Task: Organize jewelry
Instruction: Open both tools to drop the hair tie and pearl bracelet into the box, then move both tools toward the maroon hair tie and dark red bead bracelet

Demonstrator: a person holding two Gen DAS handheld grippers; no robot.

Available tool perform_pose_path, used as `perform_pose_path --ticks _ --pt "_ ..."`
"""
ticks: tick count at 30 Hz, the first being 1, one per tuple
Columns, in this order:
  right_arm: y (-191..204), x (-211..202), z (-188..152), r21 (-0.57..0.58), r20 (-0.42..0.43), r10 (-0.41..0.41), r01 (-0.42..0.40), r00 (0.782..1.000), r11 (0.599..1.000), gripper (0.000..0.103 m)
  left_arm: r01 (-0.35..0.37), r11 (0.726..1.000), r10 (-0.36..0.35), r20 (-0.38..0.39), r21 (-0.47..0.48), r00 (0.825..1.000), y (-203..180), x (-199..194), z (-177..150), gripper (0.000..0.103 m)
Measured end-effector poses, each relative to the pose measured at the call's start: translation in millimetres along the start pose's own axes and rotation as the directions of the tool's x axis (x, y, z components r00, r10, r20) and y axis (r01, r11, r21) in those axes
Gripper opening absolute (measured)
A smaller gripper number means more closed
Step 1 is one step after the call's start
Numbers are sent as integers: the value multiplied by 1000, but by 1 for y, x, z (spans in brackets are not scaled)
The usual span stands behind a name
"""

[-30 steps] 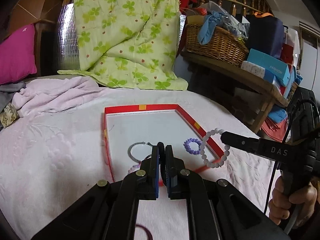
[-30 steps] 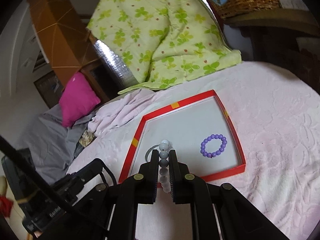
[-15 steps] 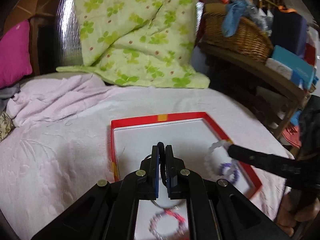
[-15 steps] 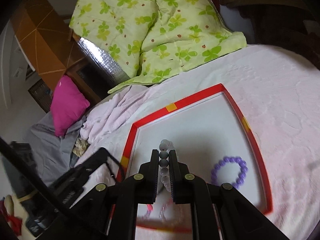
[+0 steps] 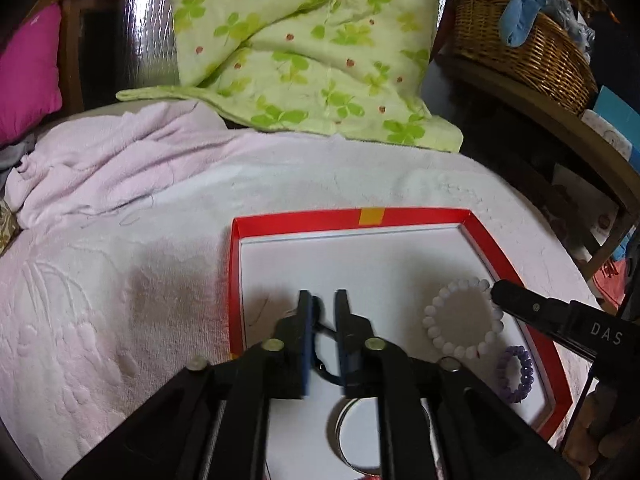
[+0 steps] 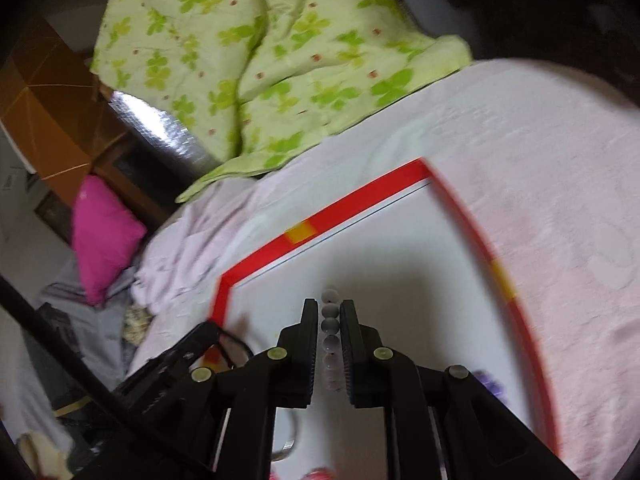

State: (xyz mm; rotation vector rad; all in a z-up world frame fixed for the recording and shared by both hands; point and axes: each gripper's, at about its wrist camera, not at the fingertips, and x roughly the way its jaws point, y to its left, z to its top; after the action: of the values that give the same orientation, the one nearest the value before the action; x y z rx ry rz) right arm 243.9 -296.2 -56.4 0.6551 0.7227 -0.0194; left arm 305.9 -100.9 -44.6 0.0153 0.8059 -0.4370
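Note:
A red-rimmed tray (image 5: pixel 304 220) with a white floor lies on the pink bedspread. My left gripper (image 5: pixel 322 296) is over the tray's left part. Its jaws are opening, and a thin dark cord bracelet (image 5: pixel 320 328) hangs loose between them without the pads pressing on it. My right gripper (image 5: pixel 498 294) comes in from the right, its jaws just starting to open, still pinching a white bead bracelet (image 5: pixel 460 316) that rests on the tray floor. In the right wrist view the beads (image 6: pixel 330 336) fill the gap of the right gripper (image 6: pixel 330 304). A purple bead bracelet (image 5: pixel 516 372) and a silver bangle (image 5: pixel 340 424) lie in the tray.
A green clover quilt (image 5: pixel 304 48) and a crumpled pink blanket (image 5: pixel 120 160) lie behind the tray. A magenta pillow (image 5: pixel 24 72) is at the far left. To the right, a wicker basket (image 5: pixel 520 44) sits on a wooden shelf. A person's hand (image 5: pixel 592 432) holds the right gripper.
Both grippers moved forward and down over the tray. The left jaws went from shut to parted around the dark cord. The white bead bracelet came down onto the tray floor.

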Motion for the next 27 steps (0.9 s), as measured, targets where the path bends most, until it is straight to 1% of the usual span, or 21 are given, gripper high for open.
perform_pose_path --ticks 1,2,4,6,7,9,11,12,13,14,15,17,19,20,22,24,25,27 --pt "-3 -2 1 4 -3 -11 11 1000 1000 17 -8 1000 8 1 0 1000 -1 -3 0 38" --pt "-6 -6 1 12 2 -15 15 1000 1000 21 -15 1000 15 15 3 1000 -2 -8 0 50" --pt "-12 -17 3 23 25 -25 24 999 999 35 -22 1000 22 40 16 999 -5 -21 2 52" --pt "-14 -31 3 18 44 -24 23 999 1000 44 -28 999 27 59 31 998 -8 -36 4 53" --pt "-14 -40 2 6 59 -29 29 998 1000 44 -37 999 34 71 36 997 -10 -46 4 54" --pt "-11 -54 -1 -21 72 -41 43 997 999 44 -59 997 55 91 44 994 -14 -64 3 61" --pt "-8 -70 -8 -49 75 -42 46 996 998 44 -90 995 85 106 43 991 -18 -84 -5 62" --pt "-6 -77 -11 -61 78 -41 46 996 997 44 -98 995 93 114 35 989 -19 -95 -13 62" --pt "-4 -84 -15 -75 80 -42 48 996 996 44 -103 994 99 122 23 988 -19 -102 -21 65" --pt "-2 -89 -18 -84 81 -43 50 996 995 44 -110 994 108 127 9 986 -19 -112 -32 70" --pt "0 -97 -23 -93 80 -37 44 996 995 44 -117 993 115 125 9 985 -19 -117 -40 71" --pt "1 -111 -33 -101 74 -14 21 997 995 44 -158 986 151 116 53 982 -21 -129 -58 71" --pt "3 -122 -45 -124 62 -2 10 998 992 44 -222 971 210 127 88 969 -19 -144 -80 71" --pt "5 -127 -52 -142 53 -1 8 999 990 44 -237 967 225 124 90 966 -16 -150 -92 71" --pt "5 -138 -71 -181 29 -9 14 1000 983 44 -236 968 229 90 81 969 -6 -160 -121 71" --pt "2 -148 -91 -197 -6 -11 10 1000 980 44 -241 967 240 18 79 971 2 -163 -145 71" --pt "1 -152 -99 -198 -20 -5 1 1000 980 44 -245 966 246 0 79 969 5 -165 -154 71" --pt "0 -160 -121 -207 -56 16 -27 998 978 44 -251 964 253 -6 84 968 7 -174 -168 71"
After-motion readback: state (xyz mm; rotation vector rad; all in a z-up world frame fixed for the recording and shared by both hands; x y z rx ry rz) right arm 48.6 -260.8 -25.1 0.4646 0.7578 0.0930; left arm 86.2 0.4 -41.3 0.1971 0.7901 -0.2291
